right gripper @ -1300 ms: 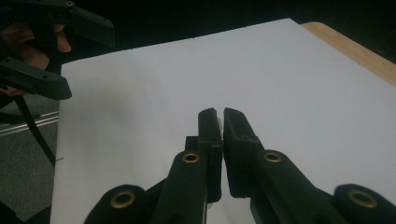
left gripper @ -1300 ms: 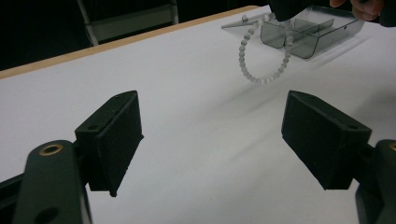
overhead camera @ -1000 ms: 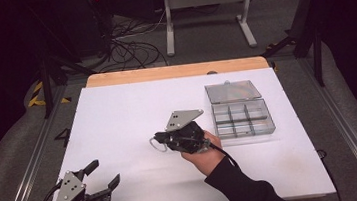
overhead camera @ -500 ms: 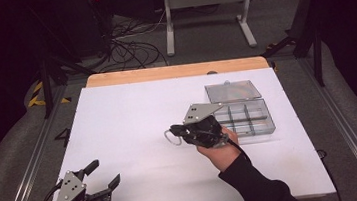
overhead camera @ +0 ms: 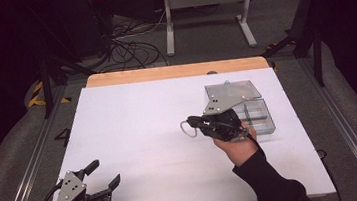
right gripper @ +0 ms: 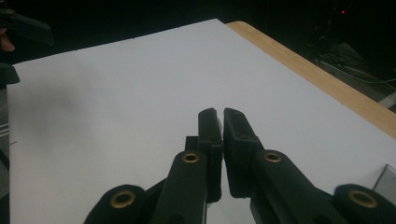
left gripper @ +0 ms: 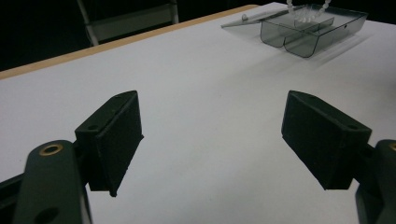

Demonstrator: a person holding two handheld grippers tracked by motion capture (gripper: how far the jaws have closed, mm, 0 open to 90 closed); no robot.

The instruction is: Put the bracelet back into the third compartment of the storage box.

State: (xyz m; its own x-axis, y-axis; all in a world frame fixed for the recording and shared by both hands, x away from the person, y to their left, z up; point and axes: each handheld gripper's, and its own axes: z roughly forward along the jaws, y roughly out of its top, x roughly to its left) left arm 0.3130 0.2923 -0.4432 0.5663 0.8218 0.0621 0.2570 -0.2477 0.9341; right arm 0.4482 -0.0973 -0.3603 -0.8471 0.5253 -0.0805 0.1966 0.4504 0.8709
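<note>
- Smoke-grey clear plastic compartment box (overhead camera: 256,115) sits near the right edge of the white tabletop (overhead camera: 140,134), toward the far side; its flat clear lid (overhead camera: 238,90) lies swung open behind it, toward the far edge.
- Left gripper view catches the same box (left gripper: 312,28) across the tabletop, with a few pale small parts inside one far compartment; too small to identify.
- Right gripper (overhead camera: 189,124) hangs just beside the box's near-left corner, nose aimed leftward across the tabletop, away from the box. Grey three-cornered plate on top overlaps the box's left end in the high view.
- Right gripper (right gripper: 219,114) jaws are pressed almost together. A thin pale sliver shows between the pads; cannot tell whether it is a small part pinched there or only light in the gap.
- Left gripper (overhead camera: 104,172) rests at the near-left corner of the tabletop, well apart from the box, jaws spread wide with nothing between them (left gripper: 210,135).
- Judgement: work in hand looks like handling small parts at the box.
- Risk: if something tiny is held, a slack grip would drop it onto white surface, where it is hard to spot.
- Risk: trailing cable or hand, so close to the box, could nudge it or flip the lid.
- Risk: with the jaws facing away, a swing back could clip the box wall.
</note>
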